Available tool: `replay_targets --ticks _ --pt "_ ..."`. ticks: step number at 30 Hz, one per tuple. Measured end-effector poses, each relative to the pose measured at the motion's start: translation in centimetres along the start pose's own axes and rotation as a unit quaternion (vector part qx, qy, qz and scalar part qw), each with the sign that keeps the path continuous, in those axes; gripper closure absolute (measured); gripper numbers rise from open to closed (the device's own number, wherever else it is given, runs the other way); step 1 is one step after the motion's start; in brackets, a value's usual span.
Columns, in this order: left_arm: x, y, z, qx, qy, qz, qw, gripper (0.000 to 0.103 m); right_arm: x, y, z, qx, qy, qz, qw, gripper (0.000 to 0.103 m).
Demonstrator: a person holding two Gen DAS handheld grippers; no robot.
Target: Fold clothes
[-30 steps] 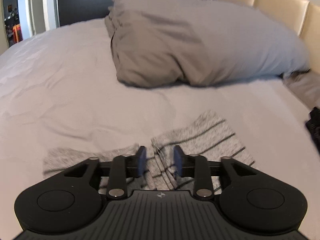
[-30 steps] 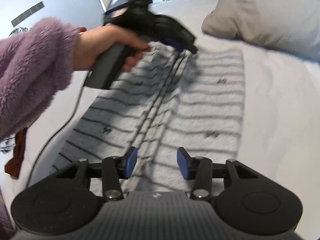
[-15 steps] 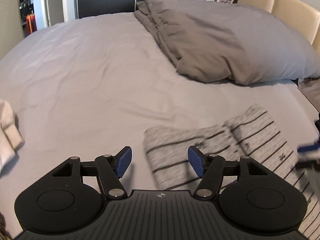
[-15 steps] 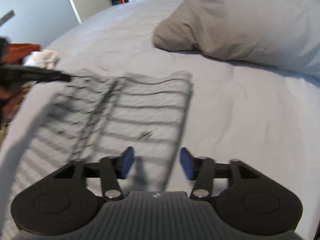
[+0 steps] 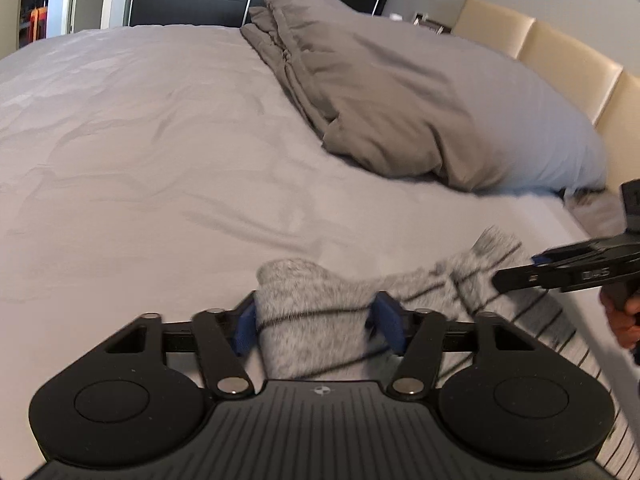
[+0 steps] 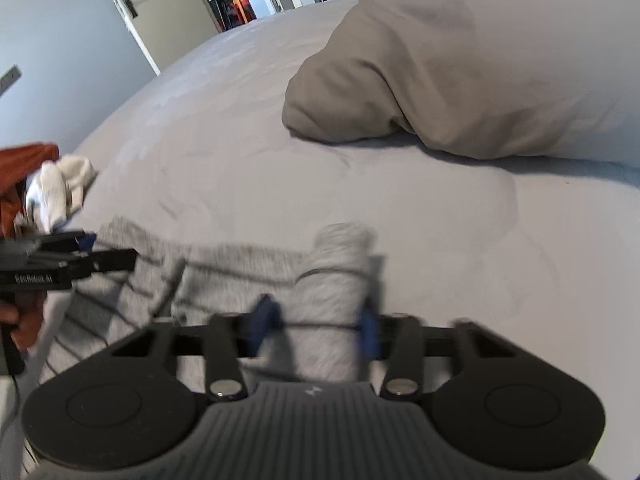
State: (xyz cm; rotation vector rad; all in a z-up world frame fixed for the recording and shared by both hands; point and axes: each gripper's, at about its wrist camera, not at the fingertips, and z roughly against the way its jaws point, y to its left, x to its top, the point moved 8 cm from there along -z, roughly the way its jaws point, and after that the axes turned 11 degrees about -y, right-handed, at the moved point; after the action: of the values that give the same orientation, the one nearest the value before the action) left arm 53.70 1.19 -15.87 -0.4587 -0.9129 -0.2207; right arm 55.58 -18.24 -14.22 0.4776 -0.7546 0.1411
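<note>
Pillow [image 5: 420,100] beyond striped garment [image 5: 320,320] – white socks [image 6: 60,188], orange cloth [image 6: 24,160] aside.

A home bedroom: ahead of the grippers a wide bed [image 5: 160,168] under a grey sheet, a big pillow [image 5: 420,112] beyond, a padded headboard [image 5: 560,52] far right, a door [image 6: 132,12] far left.
</note>
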Motion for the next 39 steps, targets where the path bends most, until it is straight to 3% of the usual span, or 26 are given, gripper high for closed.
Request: replay_targets --ticks 2,5,13,20,28,35,39 --pt "0.1 -0.1 0.1 -0.014 0.001 0.016 0.9998 0.079 0.3 0.3 0.0 0.010 0.005 0.002 1.000 0.082" --pt "0.7 -0.9 1.2 -0.032 -0.008 0.009 0.9994 0.085 1.1 1.1 1.3 0.021 -0.006 0.026 0.999 0.084" --pt "3.8 -6.0 8.2 -0.089 -0.026 -0.039 0.9949 0.086 3.4 6.1 9.7 0.095 -0.028 0.091 0.991 0.084" --pt "3.7 -10.2 16.7 -0.136 -0.015 -0.086 0.9869 0.086 1.0 9.9 19.2 0.137 -0.034 0.147 0.979 0.085" --pt "-3.7 -13.4 23.4 -0.174 0.052 -0.129 0.9748 0.087 -7.9 11.9 26.0 0.168 0.015 0.213 0.962 0.085" --pt "-11.7 -14.0 23.3 -0.177 0.117 -0.152 0.9654 0.087 -15.9 10.7 24.8 0.152 0.071 0.241 0.956 0.085" --pt "-14.8 -14.1 23.1 -0.174 0.139 -0.158 0.9619 0.087 -18.6 10.1 24.2 0.145 0.079 0.265 0.950 0.085"
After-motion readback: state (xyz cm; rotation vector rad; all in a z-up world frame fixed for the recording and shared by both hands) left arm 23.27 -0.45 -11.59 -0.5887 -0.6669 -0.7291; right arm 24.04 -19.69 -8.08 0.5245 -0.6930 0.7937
